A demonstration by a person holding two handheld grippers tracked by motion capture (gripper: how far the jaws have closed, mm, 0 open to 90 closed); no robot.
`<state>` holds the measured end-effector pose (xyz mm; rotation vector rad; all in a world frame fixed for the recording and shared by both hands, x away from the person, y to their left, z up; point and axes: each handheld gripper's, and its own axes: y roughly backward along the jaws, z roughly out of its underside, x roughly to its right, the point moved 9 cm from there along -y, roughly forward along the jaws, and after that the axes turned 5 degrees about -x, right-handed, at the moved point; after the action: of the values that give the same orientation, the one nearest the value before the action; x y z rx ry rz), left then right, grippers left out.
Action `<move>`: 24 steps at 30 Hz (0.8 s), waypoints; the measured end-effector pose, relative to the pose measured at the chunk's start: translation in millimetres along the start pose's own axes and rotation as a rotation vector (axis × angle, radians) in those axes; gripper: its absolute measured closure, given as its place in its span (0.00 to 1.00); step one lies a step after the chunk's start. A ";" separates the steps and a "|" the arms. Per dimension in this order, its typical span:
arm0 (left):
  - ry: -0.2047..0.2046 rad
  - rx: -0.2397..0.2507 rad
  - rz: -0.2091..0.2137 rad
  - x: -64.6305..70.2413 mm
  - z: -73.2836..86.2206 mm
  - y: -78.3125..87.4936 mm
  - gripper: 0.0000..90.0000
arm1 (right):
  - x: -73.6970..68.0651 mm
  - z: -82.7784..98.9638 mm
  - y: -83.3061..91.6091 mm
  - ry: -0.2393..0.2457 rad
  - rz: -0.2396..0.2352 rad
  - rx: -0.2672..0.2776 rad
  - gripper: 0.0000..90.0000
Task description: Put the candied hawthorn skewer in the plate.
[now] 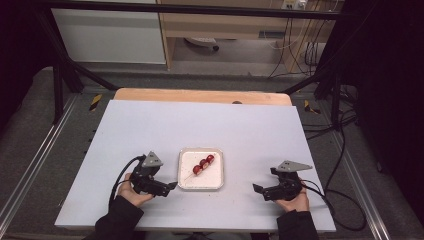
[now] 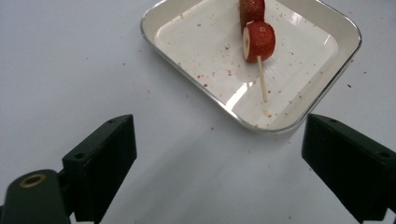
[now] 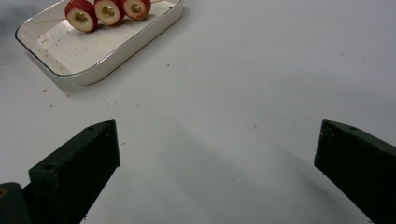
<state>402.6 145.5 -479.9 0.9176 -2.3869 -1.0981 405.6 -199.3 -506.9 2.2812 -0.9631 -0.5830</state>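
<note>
High view: a white square ceramic tray with rounded corners (image 1: 200, 168) lay on the pale grey tabletop (image 1: 150, 125), near its front edge and between the two hand-held grippers. In the tray rested a thin wooden skewer carrying three red, sugar-dusted fruit slices (image 1: 203, 163), set diagonally. The left gripper (image 1: 171, 185) sat just beside the tray's left rim, pointing toward it; the right gripper (image 1: 257, 188) lay well apart on the tray's right, also pointing inward. Each was held in a hand with a dark sleeve.

Left gripper view: the jaws were spread wide with nothing between them, resting short of the tray's (image 2: 299, 122) near corner. This view alone showed the bare end of the skewer (image 2: 258, 42) projecting from the nearest slice, and red crumbs scattered over the tray floor and tabletop (image 2: 70, 70).

Right gripper view: the jaws were likewise spread and empty over bare tabletop (image 3: 261, 84). The tray (image 3: 116, 56) appeared far off at upper left, and the pale cored centres of all three slices (image 3: 108, 12) faced the camera.
</note>
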 end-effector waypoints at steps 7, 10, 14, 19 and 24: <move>0.034 0.033 -0.010 -16.2 18.7 10.6 0.11 | -0.3 0.4 -0.5 0.001 0.001 -0.001 0.01; 0.056 0.045 -0.009 -23.5 28.1 12.5 0.11 | -0.3 0.5 -0.6 0.002 0.001 -0.001 0.01; 0.068 0.058 -0.017 -31.8 42.2 14.4 0.11 | -0.3 1.1 -0.8 0.005 0.002 -0.005 0.01; 0.092 0.072 -0.021 -42.2 59.9 17.7 0.11 | -0.5 1.4 -0.7 0.005 0.002 -0.007 0.01; 0.112 0.084 -0.012 -49.8 74.8 21.4 0.11 | -0.9 1.9 0.0 0.011 0.001 -0.008 0.01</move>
<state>388.6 230.4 -513.3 0.9954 -2.3542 -0.9308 404.0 -199.3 -508.1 2.2745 -0.9555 -0.5727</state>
